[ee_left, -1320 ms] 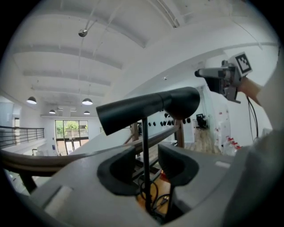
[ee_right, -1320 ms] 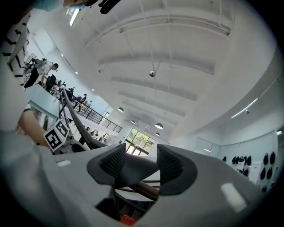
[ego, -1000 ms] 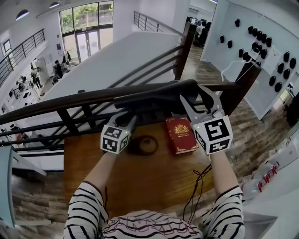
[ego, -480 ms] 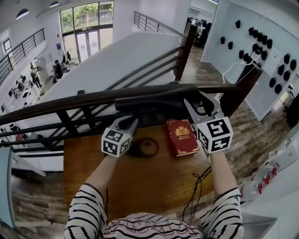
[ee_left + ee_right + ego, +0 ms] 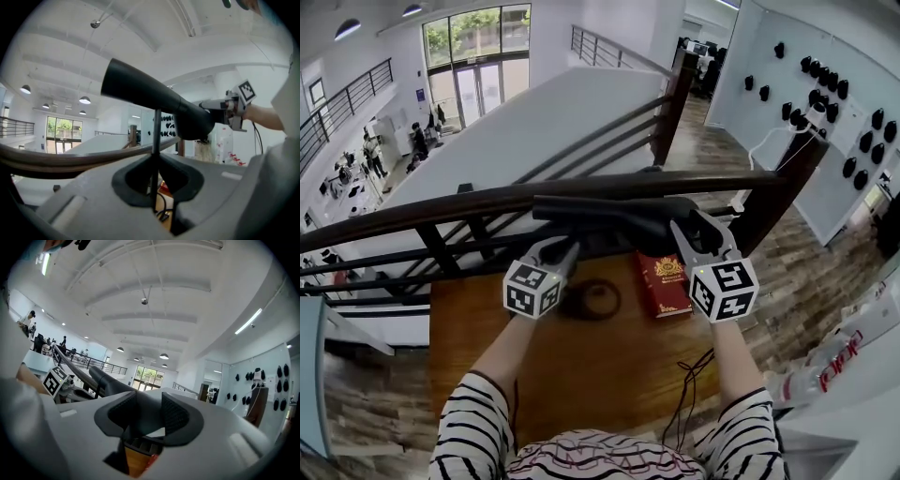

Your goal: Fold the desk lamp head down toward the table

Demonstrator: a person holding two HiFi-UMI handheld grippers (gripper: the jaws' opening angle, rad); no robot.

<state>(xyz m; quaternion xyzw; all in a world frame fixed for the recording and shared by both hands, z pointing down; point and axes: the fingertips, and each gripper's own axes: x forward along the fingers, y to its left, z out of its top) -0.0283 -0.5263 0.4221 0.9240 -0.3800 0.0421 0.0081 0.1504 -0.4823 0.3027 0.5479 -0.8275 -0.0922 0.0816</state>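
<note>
Since a second ago, my right gripper (image 5: 697,231) is sitting lower, and the lamp head (image 5: 609,214) with it. My left gripper (image 5: 560,247) is pinching the thin lamp stem (image 5: 154,136), jaws almost together. My right jaws are closing, and the head's thick end is filling the gap between them. I am judging a slow press downward best, while holding the stem steady. I am counting one lamp, one red book (image 5: 664,281) below my right jaws, and one table (image 5: 581,375).

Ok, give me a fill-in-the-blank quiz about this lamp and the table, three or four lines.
The lamp's thin pole is clamped in the ____ gripper.
The book lying on the wooden table is ____.
In the head view, the lamp's round base sits to the ____ of the book.
Missing words: left, red, left.
</note>
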